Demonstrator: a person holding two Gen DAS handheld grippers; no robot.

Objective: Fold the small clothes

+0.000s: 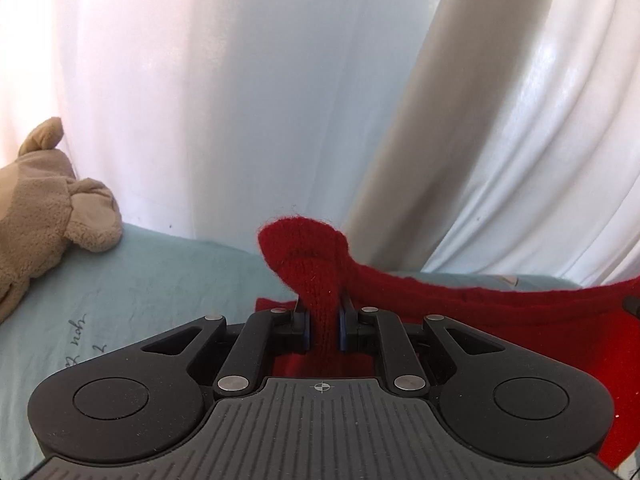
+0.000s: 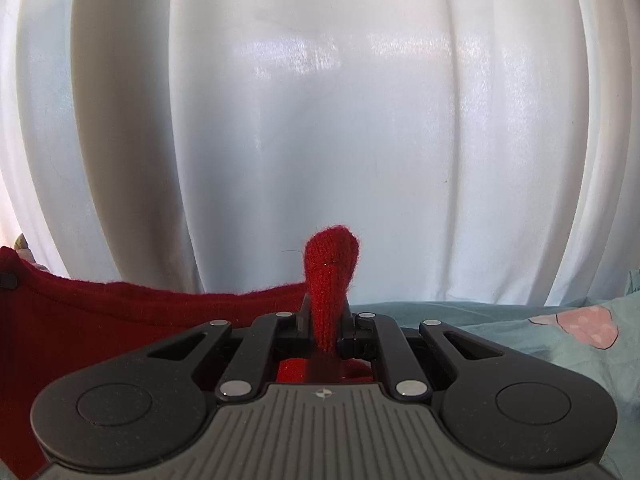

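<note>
The red knit garment (image 1: 480,300) is hanging stretched between the two tools, its top edge running taut from one pinch to the other while its lower part is draping toward the pale blue sheet (image 1: 140,280) beneath. The left hand-held gripper (image 1: 323,320) is clamping a bunched corner of the knit between its pads, and the right hand-held gripper (image 2: 329,326) is clamping the opposite corner (image 2: 330,264) just as tightly. Judging by this, the step in hand is lifting and spreading the piece before a fold. The next move is calling for both corners to travel together and level, so the edge lands straight. A beige fleece item (image 1: 44,208) is lying well apart on the left, before the white curtain (image 2: 320,120).
</note>
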